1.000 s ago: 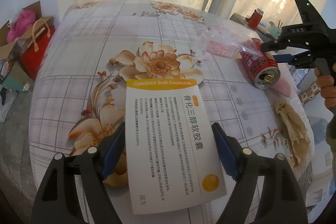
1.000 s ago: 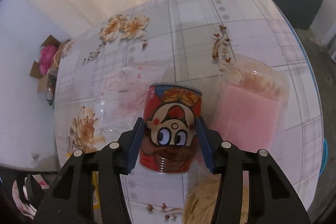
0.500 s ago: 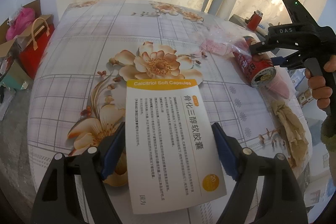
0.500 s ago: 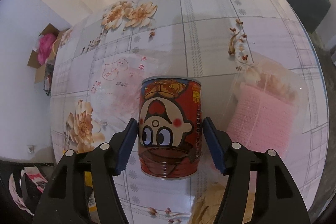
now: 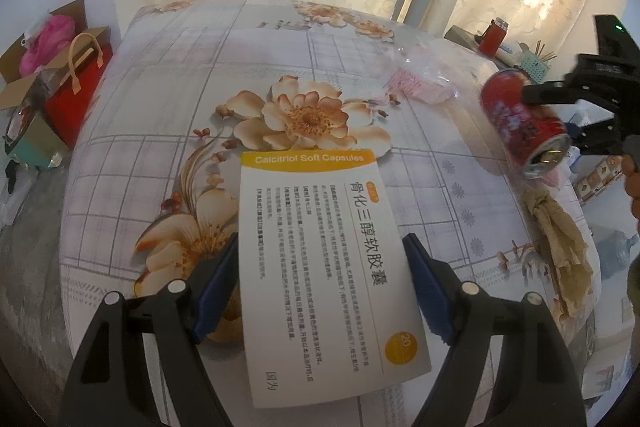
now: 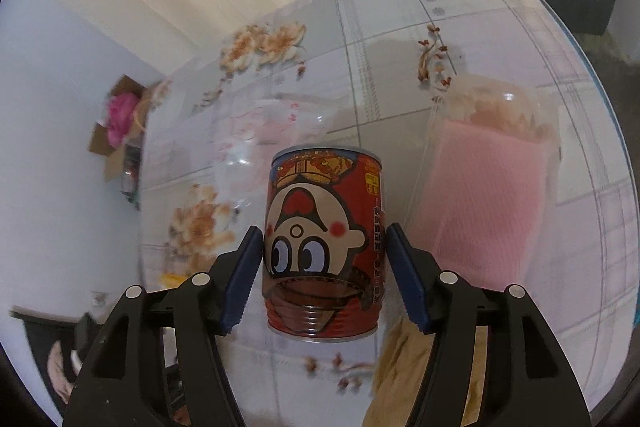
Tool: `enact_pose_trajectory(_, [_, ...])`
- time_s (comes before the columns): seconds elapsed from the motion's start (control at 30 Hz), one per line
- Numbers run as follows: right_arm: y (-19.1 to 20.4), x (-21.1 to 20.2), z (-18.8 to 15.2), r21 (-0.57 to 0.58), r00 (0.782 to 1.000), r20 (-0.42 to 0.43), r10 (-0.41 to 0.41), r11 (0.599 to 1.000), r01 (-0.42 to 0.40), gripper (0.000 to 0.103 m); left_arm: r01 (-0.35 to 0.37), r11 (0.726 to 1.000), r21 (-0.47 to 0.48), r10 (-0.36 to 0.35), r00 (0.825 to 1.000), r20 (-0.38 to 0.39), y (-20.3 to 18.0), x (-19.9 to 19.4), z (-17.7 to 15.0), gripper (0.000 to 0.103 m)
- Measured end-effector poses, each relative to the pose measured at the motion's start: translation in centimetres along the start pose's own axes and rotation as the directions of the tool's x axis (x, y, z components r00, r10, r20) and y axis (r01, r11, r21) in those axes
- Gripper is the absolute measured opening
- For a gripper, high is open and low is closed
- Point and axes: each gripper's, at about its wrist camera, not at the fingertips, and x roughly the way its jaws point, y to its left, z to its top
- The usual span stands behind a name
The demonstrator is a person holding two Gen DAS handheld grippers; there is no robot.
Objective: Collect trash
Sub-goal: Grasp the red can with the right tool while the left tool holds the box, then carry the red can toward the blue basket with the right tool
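I have my left gripper [image 5: 320, 283] clamped on the medicine box [image 5: 326, 267] and my right gripper [image 6: 322, 271] gripping the red can [image 6: 324, 247] above the table [image 5: 160, 107], leaving the brown paper [image 5: 560, 251] and plastic packs uncollected

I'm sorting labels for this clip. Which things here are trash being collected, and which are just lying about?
Trash:
- capsule box, in left tongs
- red can, in right tongs
- crumpled brown paper
- clear plastic packaging

Lying about:
- red bag
- cardboard box
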Motion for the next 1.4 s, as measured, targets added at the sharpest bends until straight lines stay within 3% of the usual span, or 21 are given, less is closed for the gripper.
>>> enact_pose_trajectory(0.33, [-0.6,-4.2,-5.0,0.021,0.987,0.056,0.152,0.988,-0.153,0.059,0.002,1.0,-0.009,-0.002,1.0,0.005,-0.2,-1.3,-1.2,0.076])
enact_pose_trajectory(0.97, [-1.0,-8.7,-10.3,-0.005,0.945,0.17,0.28,0.959,-0.283,0.059,-0.017,0.993,0.116,0.0,0.989,0.148,-5.4,-7.8,-1.7,0.076])
enact_pose_trajectory(1.4, [-3.3,-10.0,-11.9,0.027,0.925,0.219,0.31,0.946,-0.323,0.059,-0.038,0.978,0.203,-0.008,0.976,0.219,-10.0,-10.5,-1.7,0.076])
